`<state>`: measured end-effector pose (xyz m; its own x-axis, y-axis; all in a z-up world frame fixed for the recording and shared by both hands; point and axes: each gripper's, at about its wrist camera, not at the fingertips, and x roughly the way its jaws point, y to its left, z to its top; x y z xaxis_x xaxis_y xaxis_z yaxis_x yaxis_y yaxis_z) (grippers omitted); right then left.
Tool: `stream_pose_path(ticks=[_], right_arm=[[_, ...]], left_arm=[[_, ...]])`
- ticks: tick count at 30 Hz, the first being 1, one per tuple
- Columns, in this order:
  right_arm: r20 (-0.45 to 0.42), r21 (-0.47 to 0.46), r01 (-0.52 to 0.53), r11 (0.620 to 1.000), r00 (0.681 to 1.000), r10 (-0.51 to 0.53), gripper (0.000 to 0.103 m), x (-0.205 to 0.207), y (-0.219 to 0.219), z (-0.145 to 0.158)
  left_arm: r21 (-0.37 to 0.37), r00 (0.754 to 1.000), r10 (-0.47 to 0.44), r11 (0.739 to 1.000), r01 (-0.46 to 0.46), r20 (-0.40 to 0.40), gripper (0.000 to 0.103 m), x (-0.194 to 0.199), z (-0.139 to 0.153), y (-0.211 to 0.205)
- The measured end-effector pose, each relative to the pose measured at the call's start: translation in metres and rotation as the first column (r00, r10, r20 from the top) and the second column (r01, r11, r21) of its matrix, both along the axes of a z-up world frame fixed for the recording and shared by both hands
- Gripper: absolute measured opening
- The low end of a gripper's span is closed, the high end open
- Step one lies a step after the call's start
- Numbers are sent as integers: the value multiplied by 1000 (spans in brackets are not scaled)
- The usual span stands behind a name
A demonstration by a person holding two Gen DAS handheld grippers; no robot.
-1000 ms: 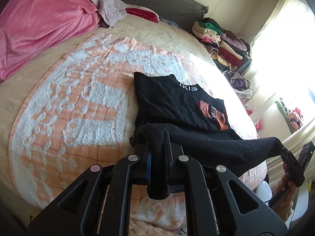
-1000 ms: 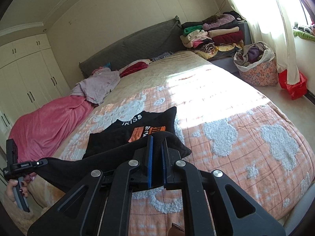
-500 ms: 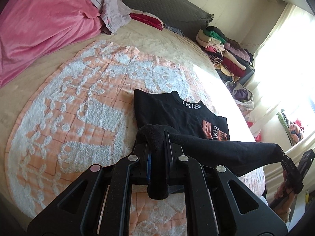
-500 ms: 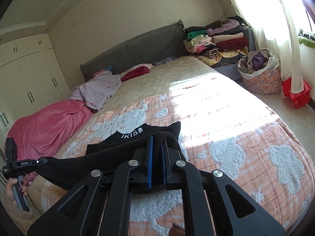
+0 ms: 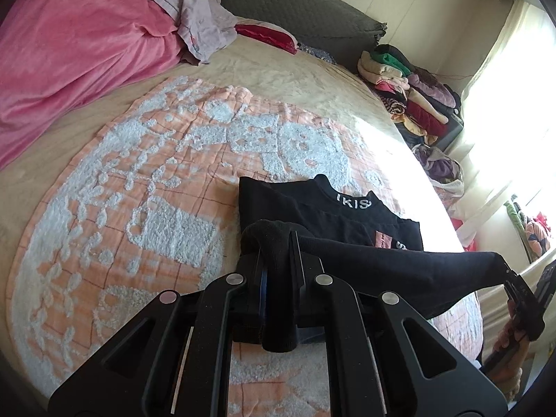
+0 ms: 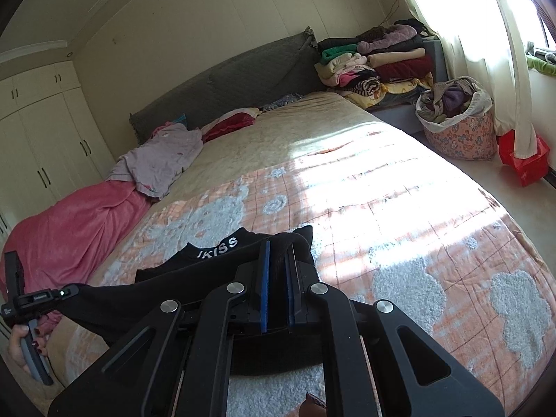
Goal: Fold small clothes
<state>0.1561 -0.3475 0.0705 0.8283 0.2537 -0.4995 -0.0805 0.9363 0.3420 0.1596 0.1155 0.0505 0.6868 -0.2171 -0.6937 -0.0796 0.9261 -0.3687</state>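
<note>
A black top (image 5: 312, 208) with white collar lettering and an orange print lies on the orange and white bedspread (image 5: 156, 187); its lower hem is lifted and stretched taut between both grippers. My left gripper (image 5: 276, 243) is shut on the hem's left corner. My right gripper (image 6: 276, 248) is shut on the hem's right corner and also shows at the right edge of the left wrist view (image 5: 514, 278). The left gripper shows at the left in the right wrist view (image 6: 69, 290). The top (image 6: 215, 246) lies under the raised hem, which hides most of the print.
A pink blanket (image 5: 69, 55) and a lilac garment (image 5: 201, 14) lie near the grey headboard (image 5: 278, 3). Folded clothes are stacked (image 6: 375, 66) beside the bed, next to a full laundry basket (image 6: 458, 121) and a red box (image 6: 524, 160) on the floor.
Both grippers have carried the held hem forward over the top toward the collar. The hem now covers most of the orange print.
</note>
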Motion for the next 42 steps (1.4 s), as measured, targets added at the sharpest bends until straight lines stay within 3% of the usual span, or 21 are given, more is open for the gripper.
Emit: stream_pose_path(ticks=[6, 10, 12, 13, 14, 20, 26, 29, 33, 42], right_arm=[[-53, -15, 1, 1000, 999, -2, 8, 30, 11, -20], [-98, -30, 22, 999, 995, -25, 14, 43, 13, -34], [-114, -34, 41, 999, 992, -45, 37, 46, 12, -40], [-112, -28, 52, 998, 992, -55, 50, 45, 10, -42], [-113, -22, 58, 998, 992, -61, 51, 44, 8, -44], [-127, -39, 37, 999, 991, -42, 51, 33, 8, -52], [-142, -92, -55, 994, 989, 41, 48, 22, 31, -59], [-157, -119, -104, 987, 984, 84, 41, 19, 48, -64], [-180, -136, -161, 978, 974, 136, 39, 19, 68, -70], [-255, -247, -271, 930, 944, 208, 38, 22, 103, -96]], left_arm=[[40, 1000, 13, 999, -12, -28, 4, 20, -19, -4], [63, 999, 9, 998, -6, -43, 6, 30, -30, -7], [94, 999, 14, 996, -11, -33, 20, 29, -31, -9], [109, 999, 22, 994, -18, -29, 34, 29, -31, -8], [113, 999, 27, 993, -25, -23, 37, 27, -30, -7], [156, 999, 44, 987, -43, 1, 38, 14, -24, -2], [212, 1000, -2, 977, 2, 0, 38, -5, -27, -22], [222, 999, -41, 974, 45, -26, 38, -9, -35, -37], [261, 995, -78, 961, 93, -67, 38, -8, -51, -57], [373, 991, -48, 923, 92, -125, 38, 7, -86, -74]])
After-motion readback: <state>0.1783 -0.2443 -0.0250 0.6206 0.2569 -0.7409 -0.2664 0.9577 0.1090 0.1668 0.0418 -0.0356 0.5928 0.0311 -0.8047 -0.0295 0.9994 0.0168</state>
